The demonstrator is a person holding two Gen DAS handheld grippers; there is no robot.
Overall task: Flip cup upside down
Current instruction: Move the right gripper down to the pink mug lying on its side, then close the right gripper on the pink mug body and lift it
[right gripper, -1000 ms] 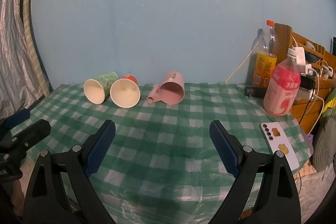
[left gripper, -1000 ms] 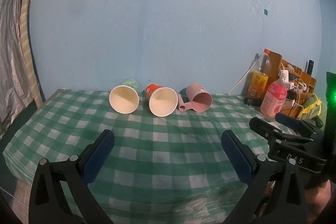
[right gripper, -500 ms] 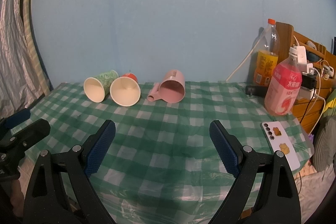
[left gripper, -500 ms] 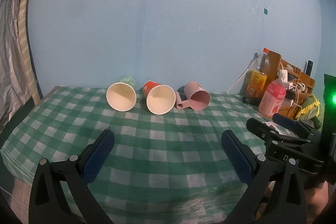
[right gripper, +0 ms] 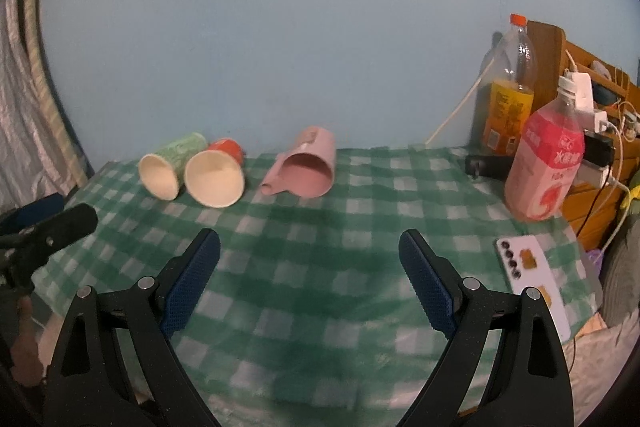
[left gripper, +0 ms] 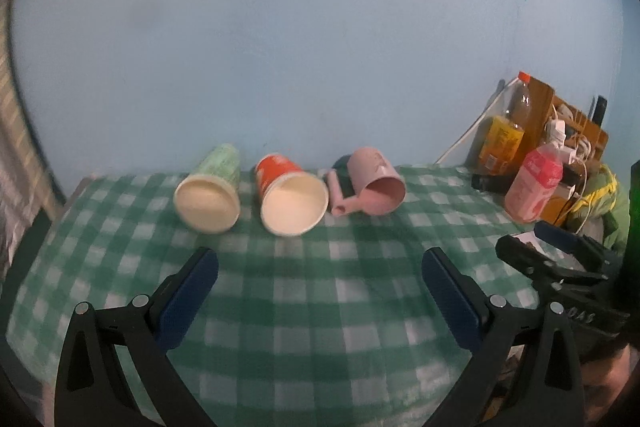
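Paper cups, green (left gripper: 210,197) touching red (left gripper: 291,195), lay sideways; I risked nudging both, left gripper (left gripper: 320,275) and right gripper (right gripper: 310,259) wide, empty.

We are in a lived-in home room: a table under a green checked cloth (right gripper: 320,267) stands against a pale blue painted wall (right gripper: 280,27), with drink bottles (right gripper: 544,163), a charger-strewn wooden rack (right gripper: 592,75) and a phone (right gripper: 532,279) at its right edge.

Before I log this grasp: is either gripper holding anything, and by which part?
Nothing is held. The left gripper and right gripper are open, short of the three tipped cups.
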